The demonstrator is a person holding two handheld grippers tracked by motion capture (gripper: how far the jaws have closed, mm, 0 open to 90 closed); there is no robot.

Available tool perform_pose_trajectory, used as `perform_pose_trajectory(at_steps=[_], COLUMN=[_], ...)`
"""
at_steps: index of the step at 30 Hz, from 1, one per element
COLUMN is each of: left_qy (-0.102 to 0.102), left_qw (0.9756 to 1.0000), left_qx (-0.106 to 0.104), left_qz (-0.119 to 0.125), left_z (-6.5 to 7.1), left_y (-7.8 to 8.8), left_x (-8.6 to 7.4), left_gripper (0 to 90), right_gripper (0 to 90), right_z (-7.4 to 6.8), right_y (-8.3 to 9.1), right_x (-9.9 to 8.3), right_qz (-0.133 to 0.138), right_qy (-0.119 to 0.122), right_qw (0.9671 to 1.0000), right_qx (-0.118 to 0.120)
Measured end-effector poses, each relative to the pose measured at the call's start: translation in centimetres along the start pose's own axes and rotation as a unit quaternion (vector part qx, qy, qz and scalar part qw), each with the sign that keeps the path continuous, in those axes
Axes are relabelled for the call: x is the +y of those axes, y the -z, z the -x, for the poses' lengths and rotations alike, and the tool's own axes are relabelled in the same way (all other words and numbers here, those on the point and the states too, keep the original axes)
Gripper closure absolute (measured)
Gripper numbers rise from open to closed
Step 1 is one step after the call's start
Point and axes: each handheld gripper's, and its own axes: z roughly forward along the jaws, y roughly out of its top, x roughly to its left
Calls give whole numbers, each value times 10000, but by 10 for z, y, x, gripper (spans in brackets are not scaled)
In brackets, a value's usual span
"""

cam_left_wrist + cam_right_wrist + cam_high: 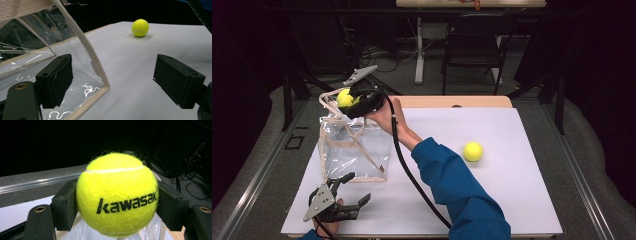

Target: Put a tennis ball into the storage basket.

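- Two tennis balls are in play, placed here by the clear bag (354, 147) standing at the left of the white counter (512, 200).
- Left tongs (354, 187): just in front of the bag's near corner, low over the counter, jaws wide apart with nothing between them.
- Right tongs (346, 102): above the bag's open top and its cloth handles, clamped on one yellow tennis ball (117, 195).
- Second tennis ball (473, 151): lying on the counter well to the right of the bag.

high view overhead, gripper views close
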Motion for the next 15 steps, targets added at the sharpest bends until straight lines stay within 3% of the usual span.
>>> perform_pose_trajectory(at_steps=[15], left_qy=[2], left_qw=[10000], left_qx=[-1], left_qz=[-4], left_z=[0], left_y=[0], left_x=[0], left_gripper=[157], right_gripper=[267], right_z=[-2], right_y=[-8], right_x=[-2], right_qz=[-179], right_qy=[-14], right_qw=[9998], right_qx=[73])
